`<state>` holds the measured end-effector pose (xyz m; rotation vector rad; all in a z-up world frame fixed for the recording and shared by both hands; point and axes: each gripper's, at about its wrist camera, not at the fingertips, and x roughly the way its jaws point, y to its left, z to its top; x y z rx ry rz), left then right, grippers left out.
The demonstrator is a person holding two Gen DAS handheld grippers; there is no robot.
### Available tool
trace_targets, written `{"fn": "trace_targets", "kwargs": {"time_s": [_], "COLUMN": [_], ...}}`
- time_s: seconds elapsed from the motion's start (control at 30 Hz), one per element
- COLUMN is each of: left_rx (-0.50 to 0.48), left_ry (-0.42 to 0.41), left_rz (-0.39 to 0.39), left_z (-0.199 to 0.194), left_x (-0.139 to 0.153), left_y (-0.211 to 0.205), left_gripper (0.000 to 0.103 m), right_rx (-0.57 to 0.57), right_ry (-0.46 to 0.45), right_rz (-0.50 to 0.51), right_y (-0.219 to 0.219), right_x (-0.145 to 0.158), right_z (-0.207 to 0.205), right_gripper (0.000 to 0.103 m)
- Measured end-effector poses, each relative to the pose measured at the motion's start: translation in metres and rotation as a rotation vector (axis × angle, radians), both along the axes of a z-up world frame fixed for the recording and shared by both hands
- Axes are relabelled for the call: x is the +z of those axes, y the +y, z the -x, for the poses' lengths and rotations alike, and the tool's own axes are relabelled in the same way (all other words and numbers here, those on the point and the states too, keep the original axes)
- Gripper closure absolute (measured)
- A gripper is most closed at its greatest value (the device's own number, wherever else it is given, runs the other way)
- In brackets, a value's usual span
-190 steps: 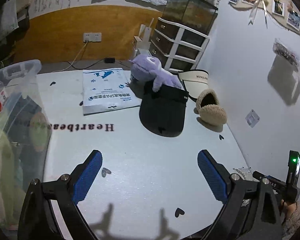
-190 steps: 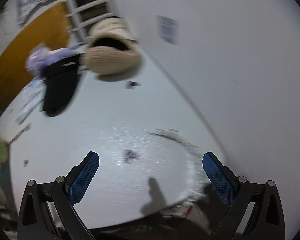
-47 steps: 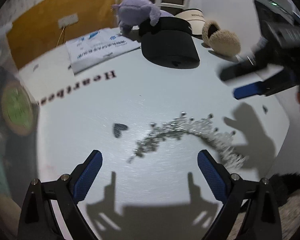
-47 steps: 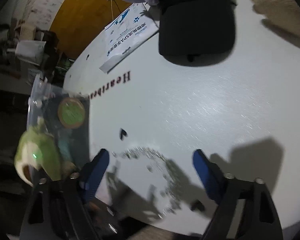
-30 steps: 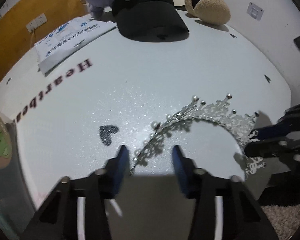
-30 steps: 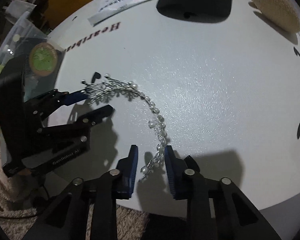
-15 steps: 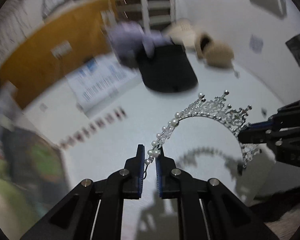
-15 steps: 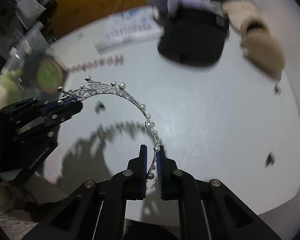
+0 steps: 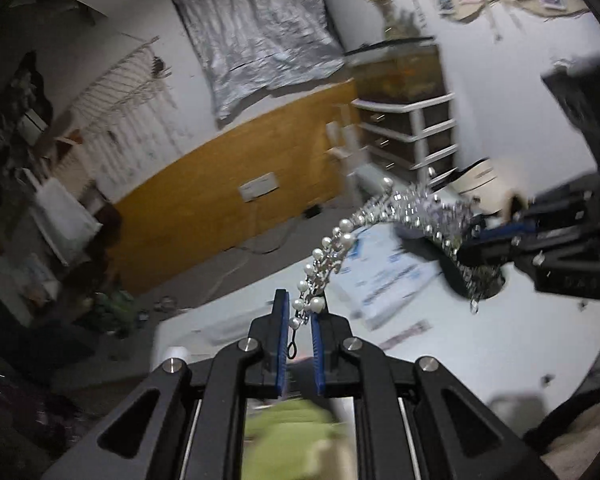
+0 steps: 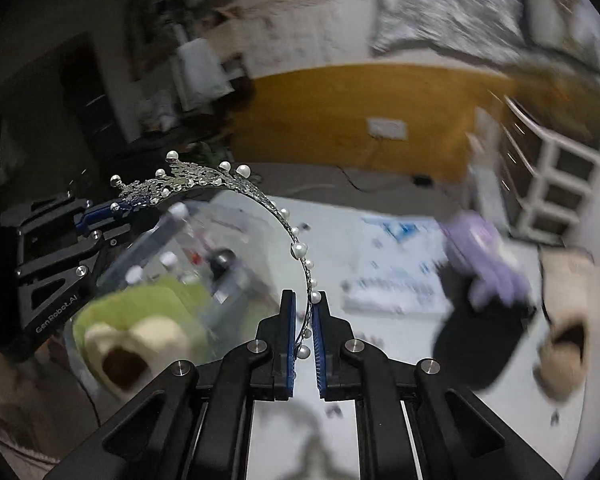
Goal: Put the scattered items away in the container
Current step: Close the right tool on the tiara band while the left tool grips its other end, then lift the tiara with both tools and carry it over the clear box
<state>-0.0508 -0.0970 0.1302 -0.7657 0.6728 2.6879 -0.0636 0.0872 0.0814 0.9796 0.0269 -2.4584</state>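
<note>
You grip the tiara [image 10: 236, 184] at both ends, left hand-held gripper [image 9: 299, 312] and right hand-held gripper [image 10: 303, 308] clamped, keeping it level; the container [image 10: 172, 248] sits at nine o'clock.

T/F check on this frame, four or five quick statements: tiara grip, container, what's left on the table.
1. Both grippers clamp the tiara, one end each. True: left gripper, right gripper.
2. The tiara lies flat on the table. False: it is lifted clear.
3. The clear container already holds a green item. True.
4. The black cap is in the container. False: it is on the table.
</note>
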Motion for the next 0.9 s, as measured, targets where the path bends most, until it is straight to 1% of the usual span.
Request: {"fn": "trace_targets", "kwargs": {"time_s": [0.07,0.13,0.17,0.27,0.4,0.5,0.57,0.67,0.73,0.83,0.9], "left_rx": [0.032,0.074,0.091,0.138,0.164,0.149,0.125,0.110,0.104,0.104,0.102], "left_ry": [-0.011,-0.057,-0.085,-0.214,-0.364,-0.463,-0.518,-0.564,-0.596,-0.626,-0.646], "left_rz": [0.024,0.007,-0.008,-0.072,-0.100,-0.097,-0.080,-0.032,-0.030,-0.042,-0.040], "left_z": [0.020,0.043,0.050,0.080,0.104,0.113,0.115,0.124,0.127,0.134,0.139], "left_x": [-0.004,-0.008,-0.012,-0.035,-0.074,-0.102,-0.119,-0.138,-0.147,-0.154,-0.159], "left_y": [-0.028,-0.057,-0.067,-0.103,-0.129,-0.132,-0.129,-0.121,-0.121,-0.123,-0.121], "left_gripper": [0.092,0.092,0.092,0.092,0.092,0.092,0.092,0.092,0.092,0.092,0.092], "right_rx": [0.038,0.078,0.105,0.158,0.193,0.215,0.223,0.234,0.233,0.237,0.240], "right_ry": [-0.012,-0.064,-0.103,-0.202,-0.307,-0.391,-0.446,-0.529,-0.550,-0.543,-0.543], "right_rz": [-0.027,-0.054,-0.084,-0.168,-0.239,-0.307,-0.346,-0.381,-0.432,-0.526,-0.570], "right_y": [-0.030,-0.061,-0.079,-0.116,-0.147,-0.160,-0.163,-0.170,-0.177,-0.189,-0.193], "right_x": [0.003,0.000,-0.005,-0.021,-0.042,-0.063,-0.075,-0.088,-0.095,-0.106,-0.115], "right_z": [0.018,0.038,0.051,0.075,0.099,0.117,0.124,0.135,0.142,0.146,0.149], "right_gripper": [0.093,0.093,0.093,0.093,0.093,0.093,0.093,0.093,0.093,0.093,0.093]}}
